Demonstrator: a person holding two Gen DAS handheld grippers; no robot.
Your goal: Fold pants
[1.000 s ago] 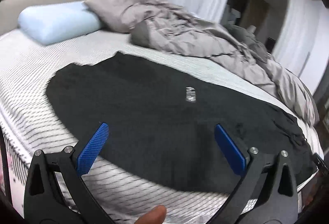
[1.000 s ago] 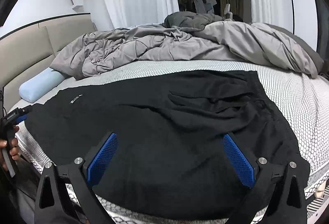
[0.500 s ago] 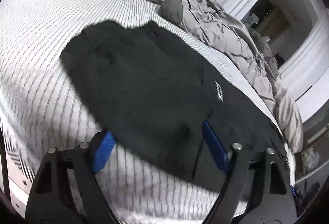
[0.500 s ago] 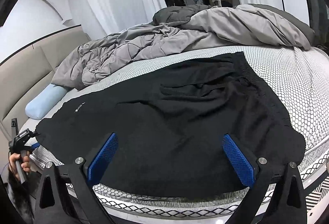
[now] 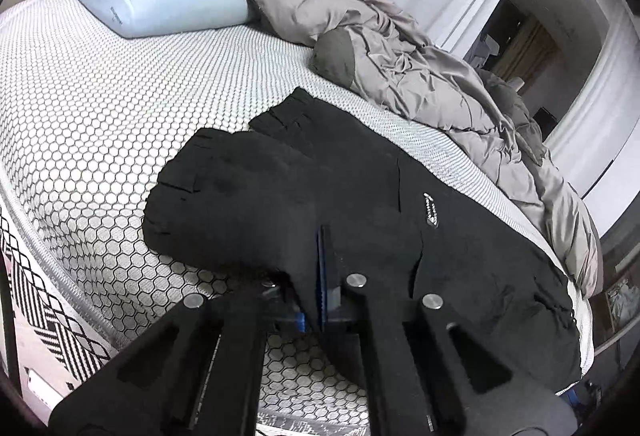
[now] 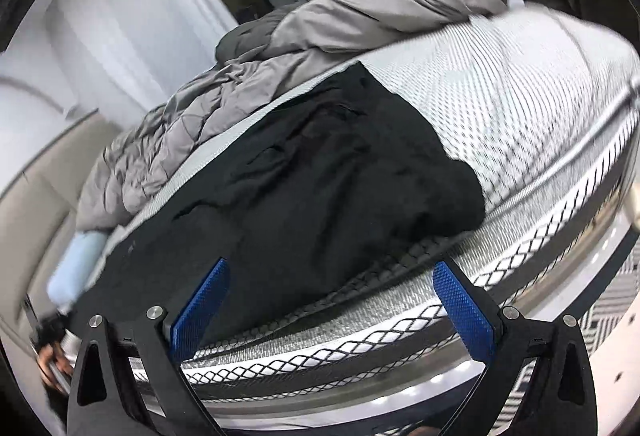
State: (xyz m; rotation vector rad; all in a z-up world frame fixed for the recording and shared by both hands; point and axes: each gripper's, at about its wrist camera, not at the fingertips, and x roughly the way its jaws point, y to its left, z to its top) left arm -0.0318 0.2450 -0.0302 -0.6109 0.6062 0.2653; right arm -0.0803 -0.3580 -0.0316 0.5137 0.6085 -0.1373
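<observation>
Black pants (image 5: 360, 204) lie flat on a bed (image 5: 88, 108), their long axis running along its near edge, from 10 o'clock to 4 o'clock in the left view. The left gripper (image 5: 322, 272) is pinched shut on the pants' near edge. The right gripper (image 6: 332, 300) is spread wide, hovering near the other end. A grey duvet (image 5: 420, 76) lies behind.

The right gripper (image 6: 332, 300) hangs with its blue pads spread wide at the mattress's (image 6: 520, 108) near edge, gripping nothing. The black pants (image 6: 320, 188) lie along that edge, one end bunched toward the right. A grey duvet (image 6: 280, 48) is heaped along the far side, with a pale blue pillow (image 6: 76, 264) at the left.
</observation>
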